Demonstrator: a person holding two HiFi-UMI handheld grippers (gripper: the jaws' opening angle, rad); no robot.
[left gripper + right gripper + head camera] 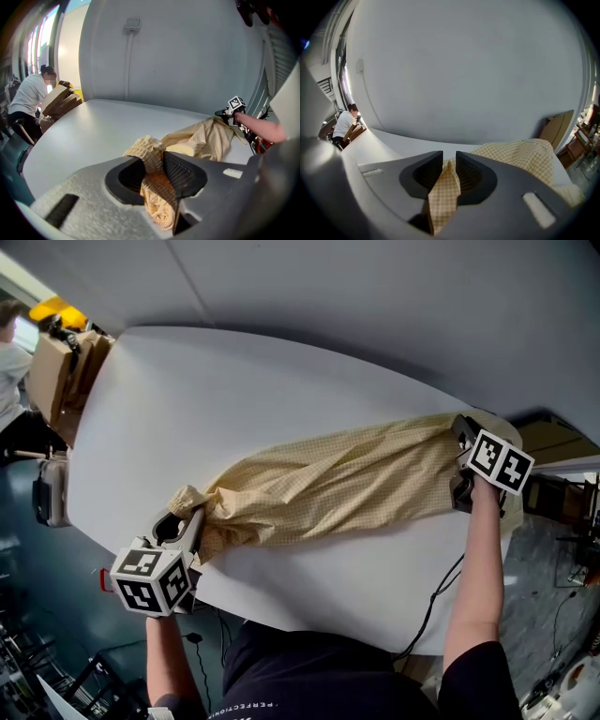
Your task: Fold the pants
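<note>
Yellow checked pants (328, 486) lie stretched and rumpled across the white table (234, 399), from near left to far right. My left gripper (183, 521) is at their bunched elastic end; in the left gripper view (152, 164) the thick wad fills the gap and both pads press on it. My right gripper (461, 460) is at the other end by the table's right edge. In the right gripper view (449, 171) a thin fold of the cloth (443, 192) stands between the jaws with slack beside it, so the jaws are open around it.
Cardboard boxes (56, 371) stand off the table's far left, with a person (28, 101) bent over them. A black cable (431, 606) hangs over the near edge. Another cardboard sheet (557, 126) leans by the wall at the right. A grey wall backs the table.
</note>
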